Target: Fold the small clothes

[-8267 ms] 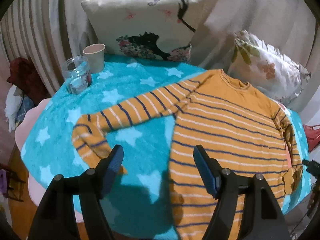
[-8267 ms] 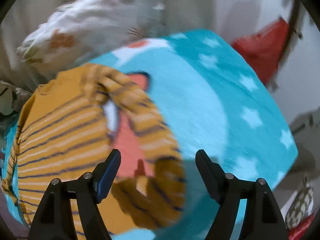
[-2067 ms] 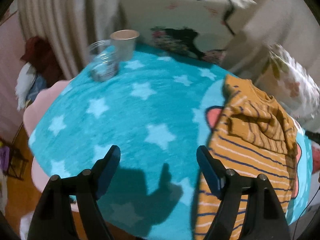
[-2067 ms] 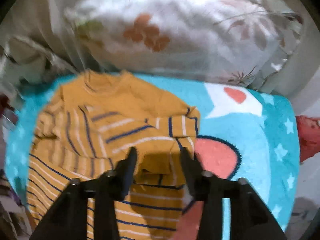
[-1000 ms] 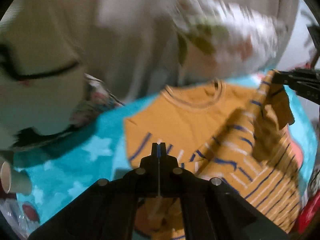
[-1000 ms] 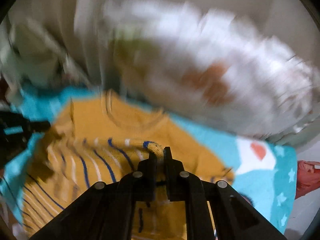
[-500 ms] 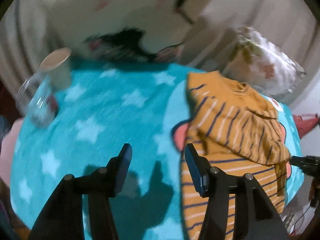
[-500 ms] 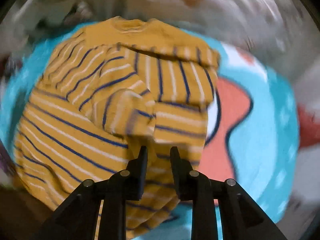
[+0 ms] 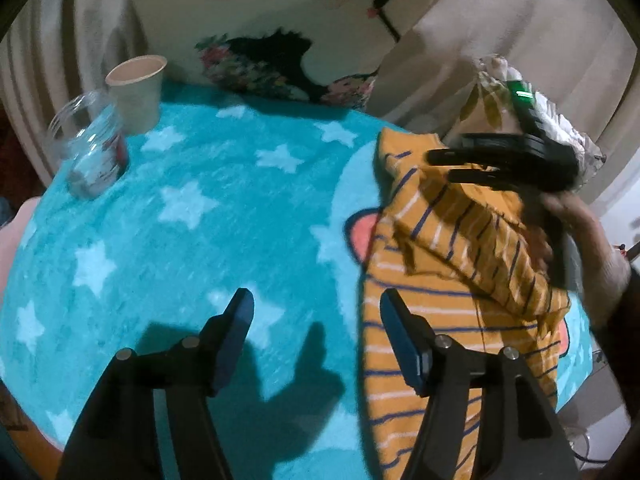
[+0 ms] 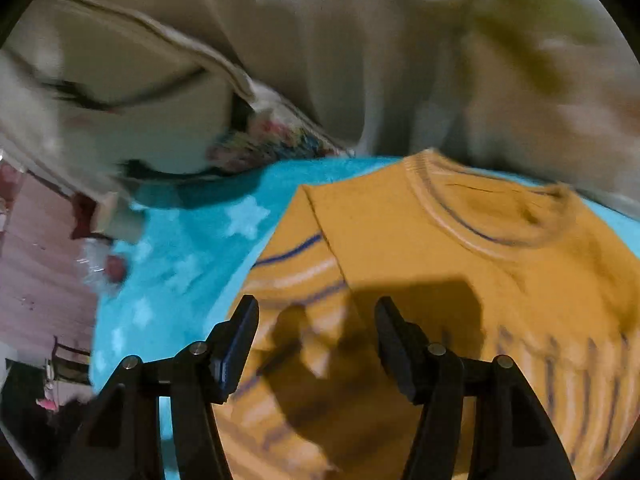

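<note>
An orange striped child's sweater (image 9: 448, 264) lies on the right side of the teal star blanket (image 9: 208, 208), both sleeves folded in over its chest. My left gripper (image 9: 316, 320) is open and empty, low over the blanket just left of the sweater's lower edge. My right gripper (image 10: 316, 324) is open and empty, hovering over the sweater's upper chest (image 10: 420, 264) below the collar (image 10: 488, 216). The right gripper also shows in the left wrist view (image 9: 440, 166), above the collar end.
A paper cup (image 9: 138, 90) and a clear glass jar (image 9: 90, 156) stand at the blanket's far left corner. A large printed cushion (image 9: 280, 28) and a floral pillow (image 9: 556, 128) lean behind the blanket. Curtains hang at the back.
Both grippers opened and let go of the sleeves, which now lie folded across the chest. The right gripper moved up over the collar area; the left drew back to the lower left.
</note>
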The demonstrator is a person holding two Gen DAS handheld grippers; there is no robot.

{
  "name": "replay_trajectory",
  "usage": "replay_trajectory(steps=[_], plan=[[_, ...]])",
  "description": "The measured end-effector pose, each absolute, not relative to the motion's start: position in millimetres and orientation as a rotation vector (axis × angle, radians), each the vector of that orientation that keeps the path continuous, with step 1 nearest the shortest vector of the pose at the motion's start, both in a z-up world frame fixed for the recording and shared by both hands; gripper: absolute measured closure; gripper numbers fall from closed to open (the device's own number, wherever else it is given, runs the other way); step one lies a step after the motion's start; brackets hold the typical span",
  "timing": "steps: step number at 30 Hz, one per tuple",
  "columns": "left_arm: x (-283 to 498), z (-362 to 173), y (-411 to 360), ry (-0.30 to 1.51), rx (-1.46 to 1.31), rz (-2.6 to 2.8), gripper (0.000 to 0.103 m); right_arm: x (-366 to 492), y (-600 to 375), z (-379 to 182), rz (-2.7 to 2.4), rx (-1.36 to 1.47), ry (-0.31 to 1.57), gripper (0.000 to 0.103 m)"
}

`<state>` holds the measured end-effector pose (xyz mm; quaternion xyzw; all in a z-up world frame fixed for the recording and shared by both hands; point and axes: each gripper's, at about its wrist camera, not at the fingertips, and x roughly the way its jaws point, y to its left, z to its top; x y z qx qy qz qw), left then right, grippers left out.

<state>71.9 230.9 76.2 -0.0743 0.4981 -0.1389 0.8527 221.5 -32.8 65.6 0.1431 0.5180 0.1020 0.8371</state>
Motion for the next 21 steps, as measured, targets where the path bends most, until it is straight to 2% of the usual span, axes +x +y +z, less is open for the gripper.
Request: replay_trajectory(steps=[1, 2, 3, 5, 13, 16, 18, 20, 21], plan=[[69.0, 74.3, 236.6, 1.051, -0.160, -0.284, 0.038, 239.2, -24.9, 48.7, 0.218, 0.296, 1.179, 0.038], [65.9, 72.0, 243.7, 1.052, -0.166, -0.272, 0.038, 245.1, -21.6, 37.5, 0.220, 0.286, 1.231, 0.047], [62.2, 68.8, 254.1, 1.054, -0.176, -0.252, 0.038, 247.9, -14.1, 31.4, 0.197, 0.233, 1.260, 0.066], [59.0, 62.4, 271.0, 1.064, -0.206, -0.217, 0.038, 243.1, -3.7, 33.7, 0.220, 0.176, 1.258, 0.096], [58.1, 52.7, 310.2, 1.070, -0.301, -0.140, 0.038, 274.4, 60.2, 57.4, 0.322, 0.183, 1.171, 0.096], [58.5, 55.9, 305.6, 1.067, -0.275, -0.150, 0.038, 297.0, 87.1, 58.4, 0.342, 0.197, 1.144, 0.091], [58.2, 58.4, 299.5, 1.064, -0.250, -0.161, 0.038, 300.2, 100.6, 55.2, 0.303, 0.128, 1.141, 0.078], [57.4, 60.8, 292.1, 1.055, -0.224, -0.172, 0.038, 288.1, 99.6, 59.1, 0.294, 0.123, 1.107, 0.075], [57.4, 61.1, 289.3, 1.054, -0.216, -0.174, 0.038, 274.2, 94.9, 66.1, 0.299, 0.134, 1.074, 0.068]])
